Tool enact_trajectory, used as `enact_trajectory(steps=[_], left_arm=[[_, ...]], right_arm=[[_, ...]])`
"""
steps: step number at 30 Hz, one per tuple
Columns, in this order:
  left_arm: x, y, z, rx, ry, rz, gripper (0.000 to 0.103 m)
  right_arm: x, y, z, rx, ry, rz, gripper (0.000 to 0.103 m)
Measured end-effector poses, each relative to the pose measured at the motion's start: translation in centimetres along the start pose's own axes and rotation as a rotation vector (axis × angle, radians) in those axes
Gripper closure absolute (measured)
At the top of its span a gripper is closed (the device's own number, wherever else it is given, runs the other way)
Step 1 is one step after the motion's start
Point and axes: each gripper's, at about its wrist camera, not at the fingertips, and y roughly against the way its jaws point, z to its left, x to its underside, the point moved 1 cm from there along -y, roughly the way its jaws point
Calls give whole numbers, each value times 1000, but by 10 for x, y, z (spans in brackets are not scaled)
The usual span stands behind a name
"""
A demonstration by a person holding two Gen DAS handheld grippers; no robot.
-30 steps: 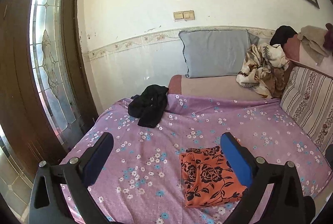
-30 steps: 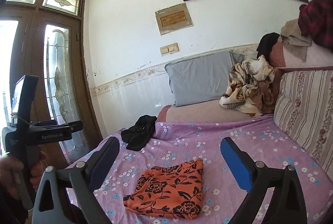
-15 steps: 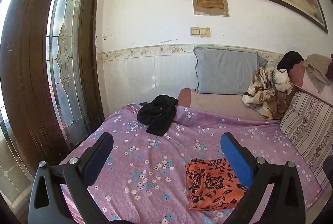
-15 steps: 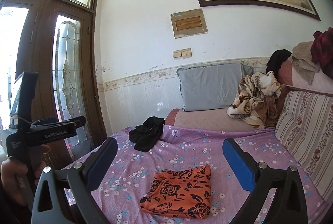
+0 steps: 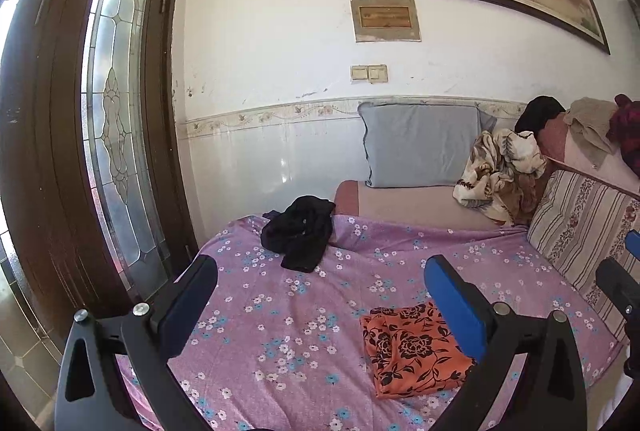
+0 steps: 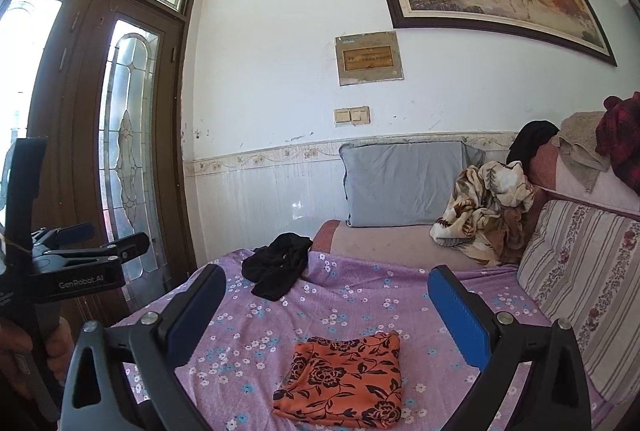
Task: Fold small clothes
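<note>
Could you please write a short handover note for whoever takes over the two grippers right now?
Left gripper: open, empty, held above the purple floral bedspread.
Right gripper: open, empty, also raised above the bed.
Orange floral garment: lies folded flat near the front of the bedspread; looks done.
Black garment: crumpled in a heap at the far left of the bedspread, untouched by either gripper.
Left to do: probably pick up the black garment, spread it out and fold it.
</note>
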Motion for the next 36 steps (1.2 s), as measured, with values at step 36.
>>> enact_trajectory(steps=[36], left_arm=[[-3, -4, 10, 34, 49, -11, 0]], right_arm=[[-2, -9, 17, 71, 109, 38, 1]])
